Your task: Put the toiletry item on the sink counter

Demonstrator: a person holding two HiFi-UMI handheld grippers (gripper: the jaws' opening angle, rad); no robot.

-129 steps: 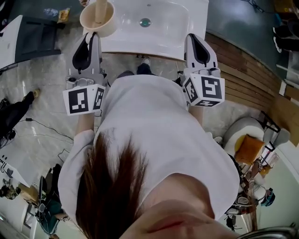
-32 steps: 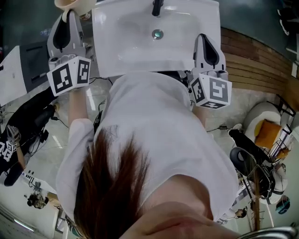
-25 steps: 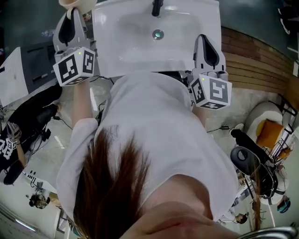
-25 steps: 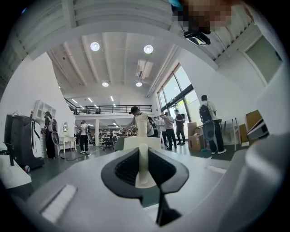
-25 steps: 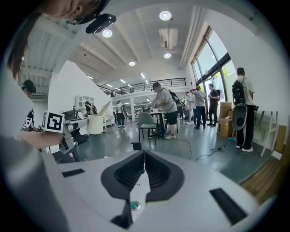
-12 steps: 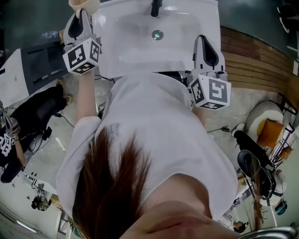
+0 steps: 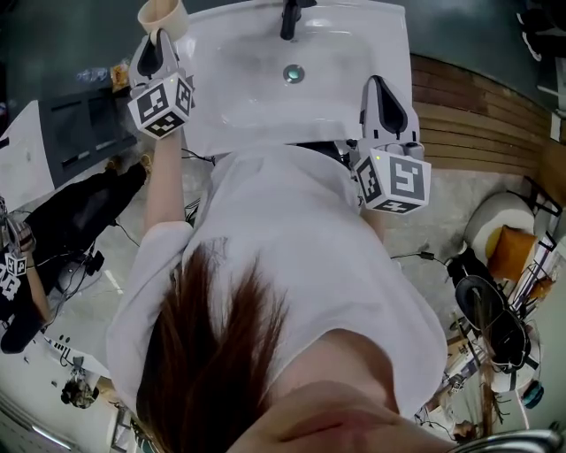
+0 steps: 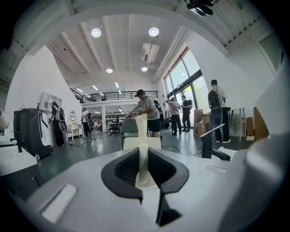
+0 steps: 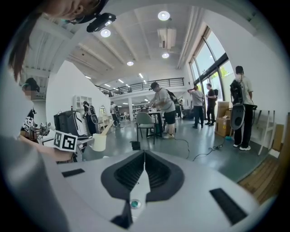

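Cup (image 7: 164,16) nearer sink (image 7: 357,46), rim in left claw (image 8: 143,153)

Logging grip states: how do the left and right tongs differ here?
The left tongs are clamped on the cream cup's wall; the right tongs hold nothing. The left is beside the sink's far left corner, the right by its near right corner. Both are closed.

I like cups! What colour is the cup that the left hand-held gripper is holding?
Cream, a pale beige. The cup shows best in the head view.
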